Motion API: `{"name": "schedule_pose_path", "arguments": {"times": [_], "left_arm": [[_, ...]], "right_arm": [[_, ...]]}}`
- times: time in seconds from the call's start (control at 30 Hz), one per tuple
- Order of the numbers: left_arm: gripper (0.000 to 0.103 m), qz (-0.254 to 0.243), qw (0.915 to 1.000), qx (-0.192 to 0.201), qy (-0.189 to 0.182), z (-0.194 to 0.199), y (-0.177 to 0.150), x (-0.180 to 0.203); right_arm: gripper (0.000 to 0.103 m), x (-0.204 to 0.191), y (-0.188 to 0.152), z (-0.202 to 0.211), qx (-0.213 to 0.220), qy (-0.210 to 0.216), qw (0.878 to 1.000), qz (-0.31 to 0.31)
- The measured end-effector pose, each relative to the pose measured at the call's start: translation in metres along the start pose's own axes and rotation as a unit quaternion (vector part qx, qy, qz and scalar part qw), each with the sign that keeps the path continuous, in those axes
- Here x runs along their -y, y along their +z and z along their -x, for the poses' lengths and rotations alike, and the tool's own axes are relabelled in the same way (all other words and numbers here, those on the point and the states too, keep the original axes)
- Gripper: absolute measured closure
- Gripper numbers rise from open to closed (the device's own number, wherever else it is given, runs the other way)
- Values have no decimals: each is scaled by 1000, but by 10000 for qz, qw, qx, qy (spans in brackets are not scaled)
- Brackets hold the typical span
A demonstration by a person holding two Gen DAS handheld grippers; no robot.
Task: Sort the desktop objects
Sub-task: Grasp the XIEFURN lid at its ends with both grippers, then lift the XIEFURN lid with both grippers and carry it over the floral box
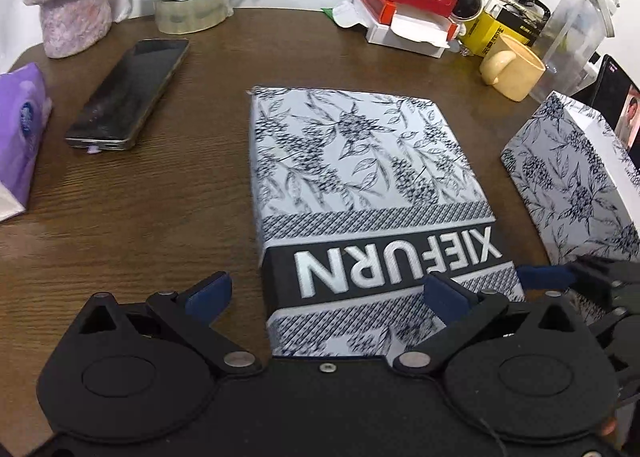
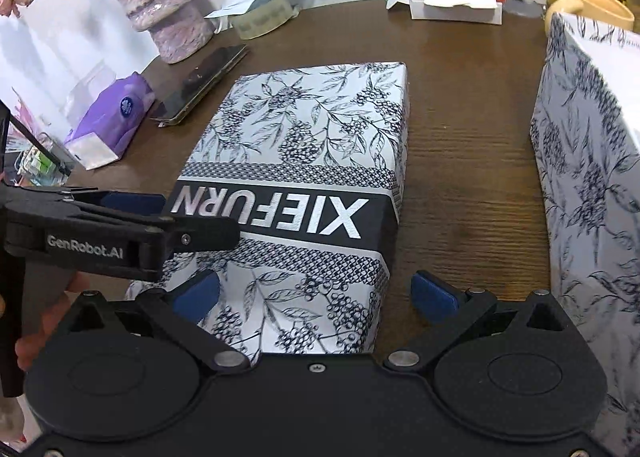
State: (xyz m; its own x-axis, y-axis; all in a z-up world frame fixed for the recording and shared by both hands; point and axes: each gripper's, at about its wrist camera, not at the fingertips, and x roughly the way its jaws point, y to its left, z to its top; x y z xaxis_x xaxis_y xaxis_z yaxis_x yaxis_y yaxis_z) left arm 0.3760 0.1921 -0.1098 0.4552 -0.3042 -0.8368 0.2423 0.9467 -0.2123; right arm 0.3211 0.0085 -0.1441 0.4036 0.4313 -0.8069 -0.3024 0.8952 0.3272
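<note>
The big flowery box lid (image 1: 360, 185) with the word XIEFURN on it lies flat in the middle of the brown table (image 1: 140, 225). Both tools are at its near end. The left gripper (image 1: 328, 293) is wide open, with one blue pad off the lid's left side and the other over its near right corner. It holds nothing. The right gripper (image 2: 316, 293) is wide open too and also holds nothing; one pad is over the lid's near end and one is past its right side.

I think the step is getting hold of the lid with both tools. Next, each one would need to close on an edge, and both should lift together so it does not tip.

To the right of the lid stands the matching box (image 2: 588, 185). It runs off the picture, so I cannot see inside it. The lid may belong on it.

To the left of the lid lies a dark phone (image 1: 128, 93), and further left a purple tissue pack (image 1: 20, 129). Behind the lid are red and white boxes (image 1: 404, 5) and a yellow mug (image 1: 512, 69).

I cannot tell if the pads touch the lid. A hand (image 2: 44, 321) on the left tool shows only partly.
</note>
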Motion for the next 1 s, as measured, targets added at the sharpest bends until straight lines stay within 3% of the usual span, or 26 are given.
{"name": "schedule_pose_path", "arguments": {"times": [0.2, 0.53, 0.77, 1.0], "left_arm": [[0, 456, 9983, -31, -375, -14, 5, -6], [0, 748, 9970, 147, -137, -10, -6, 2], [0, 838, 9963, 172, 21, -3, -8, 11], [0, 1135, 9931, 298, 54, 30, -27, 18]], "right_arm": [[0, 3, 1, -9, 254, 240, 9994, -21], [0, 1, -13, -7, 796, 282, 9964, 79], [0, -2, -11, -2, 750, 293, 9966, 149], [0, -14, -25, 30, 824, 427, 9948, 425]]}}
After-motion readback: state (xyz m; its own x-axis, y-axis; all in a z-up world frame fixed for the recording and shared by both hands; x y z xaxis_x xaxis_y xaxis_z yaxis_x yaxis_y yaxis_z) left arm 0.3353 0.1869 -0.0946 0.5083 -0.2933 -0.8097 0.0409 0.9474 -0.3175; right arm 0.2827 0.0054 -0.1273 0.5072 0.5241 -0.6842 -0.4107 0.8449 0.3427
